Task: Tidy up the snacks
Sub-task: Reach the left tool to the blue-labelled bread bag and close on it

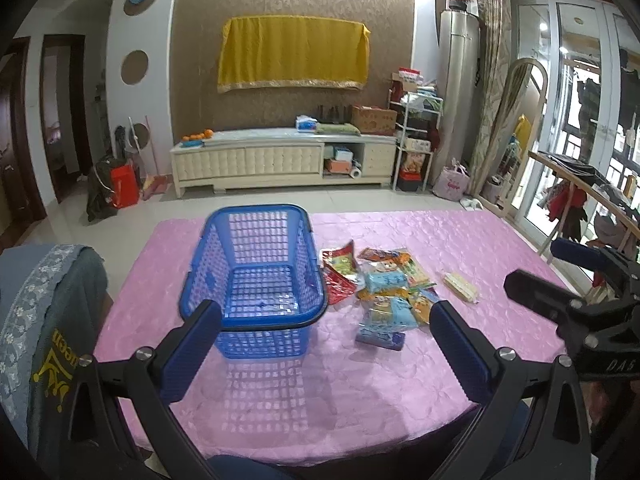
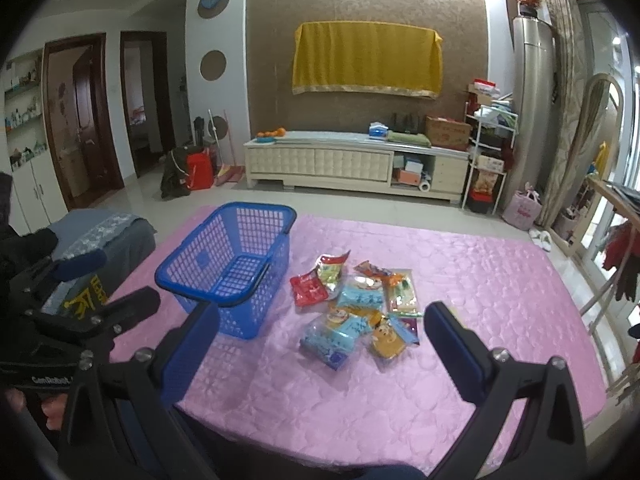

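Both tongs, left tongs [image 1: 326, 320] and right tongs [image 2: 322, 322], gape wide and empty; snack packets' [image 2: 356, 308] print unreadable

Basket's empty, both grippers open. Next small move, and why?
Probably bring the right gripper forward and down onto the nearest light-blue snack packet. Its fingers are spread wide and hold nothing, the snack pile lies loose on the pink tablecloth straight ahead, and the blue basket beside the pile has nothing in it. The left gripper faces the basket, not the pile.
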